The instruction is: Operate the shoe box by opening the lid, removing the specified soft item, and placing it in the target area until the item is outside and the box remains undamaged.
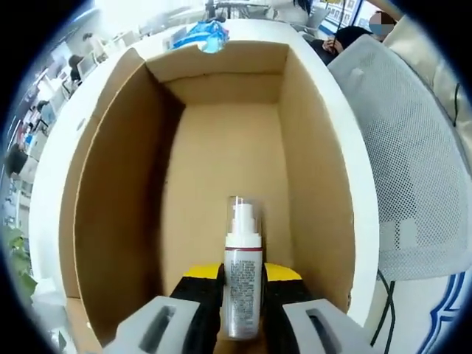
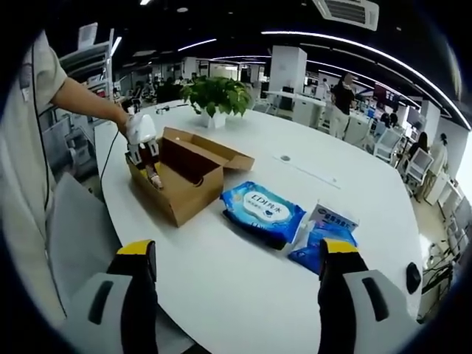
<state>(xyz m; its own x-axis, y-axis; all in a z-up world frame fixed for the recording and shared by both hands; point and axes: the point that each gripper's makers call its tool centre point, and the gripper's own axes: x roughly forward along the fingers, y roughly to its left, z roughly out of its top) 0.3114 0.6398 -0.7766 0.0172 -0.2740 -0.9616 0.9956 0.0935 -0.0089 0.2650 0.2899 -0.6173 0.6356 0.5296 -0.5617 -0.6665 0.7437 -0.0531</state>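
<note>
In the left gripper view, my left gripper (image 1: 242, 295) is shut on a small white pump spray bottle (image 1: 243, 280), held upright over the inside of the open cardboard shoe box (image 1: 118, 192). The box interior looks bare. In the right gripper view, the same box (image 2: 184, 193) sits on the white table (image 2: 243, 287) with its lid folded back, and the left gripper (image 2: 151, 173) hangs over its near end with the bottle. My right gripper (image 2: 236, 295) is open above bare table, well away from the box.
A blue wet-wipes pack (image 2: 262, 210) and smaller blue packets (image 2: 324, 236) lie right of the box. A potted plant (image 2: 216, 96) stands behind it. A mesh office chair (image 1: 413, 169) is beside the table. People sit at far desks.
</note>
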